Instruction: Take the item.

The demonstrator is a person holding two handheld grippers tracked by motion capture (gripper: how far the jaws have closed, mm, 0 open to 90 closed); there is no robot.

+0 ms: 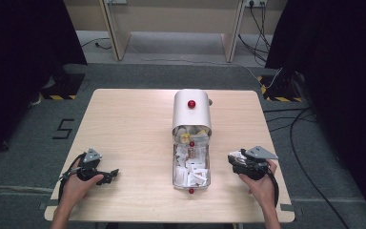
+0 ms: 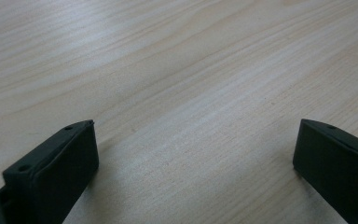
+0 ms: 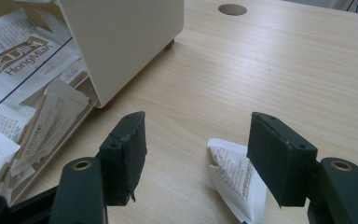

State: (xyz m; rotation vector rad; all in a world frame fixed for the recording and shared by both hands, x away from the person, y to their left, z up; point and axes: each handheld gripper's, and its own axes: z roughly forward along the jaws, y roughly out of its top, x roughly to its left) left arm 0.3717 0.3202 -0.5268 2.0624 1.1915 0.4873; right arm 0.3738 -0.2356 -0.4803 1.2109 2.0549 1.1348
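Observation:
A white rounded box point(image 1: 191, 112) with a red knob point(image 1: 191, 103) stands mid-table. Its clear drawer point(image 1: 191, 164) is pulled out toward me and holds several white paper packets point(image 3: 14, 56). To the drawer's right, my right gripper point(image 1: 236, 160) is open and low over the table. In the right gripper view, one white printed packet point(image 3: 235, 179) lies on the wood between the jaws of that gripper point(image 3: 198, 121), close against the right jaw. My left gripper point(image 1: 109, 175) rests open at the front left, pointing right. Bare wood shows between the jaws of the left gripper point(image 2: 198, 123).
The wooden table point(image 1: 128, 119) is bare on both sides of the box. A round cable hole point(image 3: 232, 9) sits behind the box. Cables and floor stands point(image 1: 281, 88) lie beyond the table's far corners. The drawer's front carries a small red knob point(image 1: 191, 191).

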